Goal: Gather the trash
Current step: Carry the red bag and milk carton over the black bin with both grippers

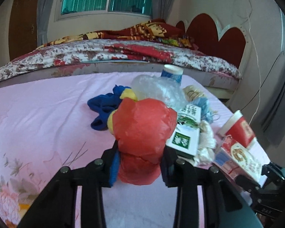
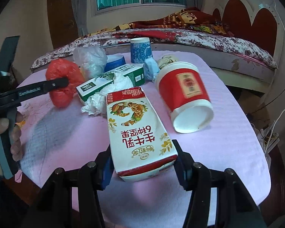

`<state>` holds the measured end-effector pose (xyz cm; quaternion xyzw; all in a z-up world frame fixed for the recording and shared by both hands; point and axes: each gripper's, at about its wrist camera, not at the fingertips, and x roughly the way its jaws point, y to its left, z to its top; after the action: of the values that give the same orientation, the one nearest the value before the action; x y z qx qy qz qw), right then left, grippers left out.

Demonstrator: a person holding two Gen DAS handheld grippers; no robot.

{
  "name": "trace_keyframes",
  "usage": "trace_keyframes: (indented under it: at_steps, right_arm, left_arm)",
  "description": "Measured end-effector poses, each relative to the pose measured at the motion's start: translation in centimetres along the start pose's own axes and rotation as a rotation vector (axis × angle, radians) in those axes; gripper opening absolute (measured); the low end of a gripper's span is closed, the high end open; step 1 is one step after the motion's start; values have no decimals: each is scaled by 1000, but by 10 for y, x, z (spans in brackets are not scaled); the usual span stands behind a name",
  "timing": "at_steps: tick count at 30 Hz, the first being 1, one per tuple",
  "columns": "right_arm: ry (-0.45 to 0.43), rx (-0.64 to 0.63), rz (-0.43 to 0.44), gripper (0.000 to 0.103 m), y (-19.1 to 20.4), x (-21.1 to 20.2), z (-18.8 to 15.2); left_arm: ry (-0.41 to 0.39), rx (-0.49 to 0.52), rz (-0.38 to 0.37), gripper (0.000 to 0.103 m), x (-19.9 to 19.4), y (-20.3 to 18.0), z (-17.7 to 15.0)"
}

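Note:
A crumpled red plastic bag point(image 1: 142, 129) sits on the pink tablecloth point(image 1: 38, 114), and my left gripper point(image 1: 139, 163) is shut on its lower part. From the right wrist view, the same bag point(image 2: 64, 95) shows at the left with one black finger point(image 2: 57, 82) pressed against it. A red and white milk carton point(image 2: 136, 127) lies lengthwise between the jaws of my right gripper point(image 2: 142, 163), which is shut on its near end. In the left wrist view that carton point(image 1: 237, 155) appears at the far right.
The table holds a pile: a red paper cup on its side point(image 2: 186, 93), a green and white box point(image 2: 112, 79), white tissue point(image 2: 102, 100), a clear plastic bag point(image 2: 89, 58), a blue patterned cup point(image 2: 140, 50), blue cloth point(image 1: 102, 110). A bed point(image 1: 104, 57) stands behind.

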<state>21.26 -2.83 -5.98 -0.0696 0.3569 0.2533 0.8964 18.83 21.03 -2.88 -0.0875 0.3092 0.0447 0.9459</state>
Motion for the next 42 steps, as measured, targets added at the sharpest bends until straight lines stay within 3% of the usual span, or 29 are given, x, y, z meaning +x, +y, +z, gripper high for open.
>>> trace_keyframes:
  at_steps: [10, 23, 32, 42]
  right_arm:
    - [-9, 15, -9, 57, 12, -33, -14]
    - [-99, 42, -51, 57, 7, -129, -33]
    - [-148, 118, -127, 57, -37, -184, -59]
    - [-138, 242, -237, 57, -107, -217, -98]
  left_arm:
    - [8, 2, 15, 37, -54, -11, -30]
    - [-29, 92, -55, 37, -106, -62, -44]
    - [-32, 171, -149, 37, -116, -112, -51]
    - [1, 266, -269, 37, -112, -184, -68]
